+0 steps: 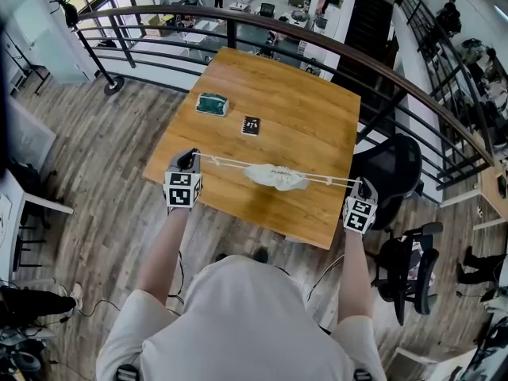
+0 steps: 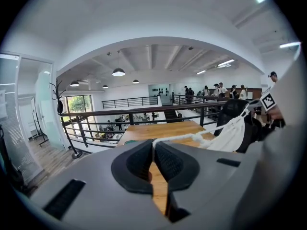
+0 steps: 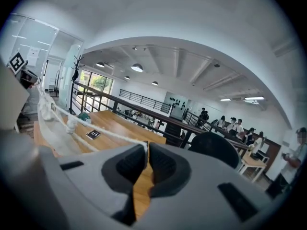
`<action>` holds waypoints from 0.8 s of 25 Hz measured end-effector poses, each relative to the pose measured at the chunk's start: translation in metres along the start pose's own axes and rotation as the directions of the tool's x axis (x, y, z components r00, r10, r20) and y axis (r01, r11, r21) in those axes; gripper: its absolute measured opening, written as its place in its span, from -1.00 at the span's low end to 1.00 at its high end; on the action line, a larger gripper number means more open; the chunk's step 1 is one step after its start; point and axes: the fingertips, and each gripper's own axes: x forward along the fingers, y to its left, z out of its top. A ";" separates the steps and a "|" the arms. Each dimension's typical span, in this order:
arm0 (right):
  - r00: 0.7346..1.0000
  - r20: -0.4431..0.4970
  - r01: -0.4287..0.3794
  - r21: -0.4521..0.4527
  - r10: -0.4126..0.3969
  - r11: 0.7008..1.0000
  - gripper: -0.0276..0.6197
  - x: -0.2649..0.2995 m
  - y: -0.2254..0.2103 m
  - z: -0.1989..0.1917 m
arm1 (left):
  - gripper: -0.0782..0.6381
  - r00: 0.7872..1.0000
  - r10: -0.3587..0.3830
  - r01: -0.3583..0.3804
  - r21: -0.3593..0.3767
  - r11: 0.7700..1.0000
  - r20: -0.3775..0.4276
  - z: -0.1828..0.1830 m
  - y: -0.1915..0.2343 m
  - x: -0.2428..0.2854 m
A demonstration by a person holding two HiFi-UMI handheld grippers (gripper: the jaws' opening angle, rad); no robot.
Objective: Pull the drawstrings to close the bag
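Surface (image 1: 302, 117): wood, bag (image 1: 275, 176) near front edge.
Left gripper (image 1: 193, 162): clamped on left drawstring (image 1: 226, 163), arm outstretched.
Right gripper (image 1: 362, 186): clamped on right drawstring (image 1: 329, 181), arm outstretched.

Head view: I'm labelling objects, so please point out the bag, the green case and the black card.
bag (image 1: 275, 176), head view, middle of its bunched cloth.
green case (image 1: 212, 104), head view, centre of its top.
black card (image 1: 251, 125), head view, its centre.

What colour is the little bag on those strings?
White; the bag shows best in the head view.
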 end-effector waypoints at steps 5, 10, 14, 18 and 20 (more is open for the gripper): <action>1.000 0.015 -0.013 0.044 0.012 0.999 -0.88 -0.001 0.003 0.006 | -0.79 1.000 -0.006 0.006 0.011 1.000 0.007 0.007 -0.002 0.000; 0.998 0.043 -0.040 0.044 0.038 0.998 -0.90 -0.007 0.011 0.017 | -0.80 1.000 -0.001 0.001 0.008 1.000 0.014 0.009 -0.002 -0.003; 0.997 0.058 -0.063 0.045 0.061 0.997 -0.90 -0.011 0.020 0.016 | -0.80 1.000 -0.002 0.002 0.000 1.000 0.023 0.006 -0.006 -0.005; 0.995 0.071 -0.077 0.050 0.073 0.996 -0.90 -0.012 0.028 0.023 | -0.79 0.999 -0.012 0.012 -0.001 1.000 0.035 0.010 -0.011 -0.007; 0.994 0.079 -0.085 0.046 0.081 0.995 -0.90 -0.013 0.033 0.028 | -0.80 0.999 -0.023 0.023 0.001 1.000 0.042 0.014 -0.014 -0.007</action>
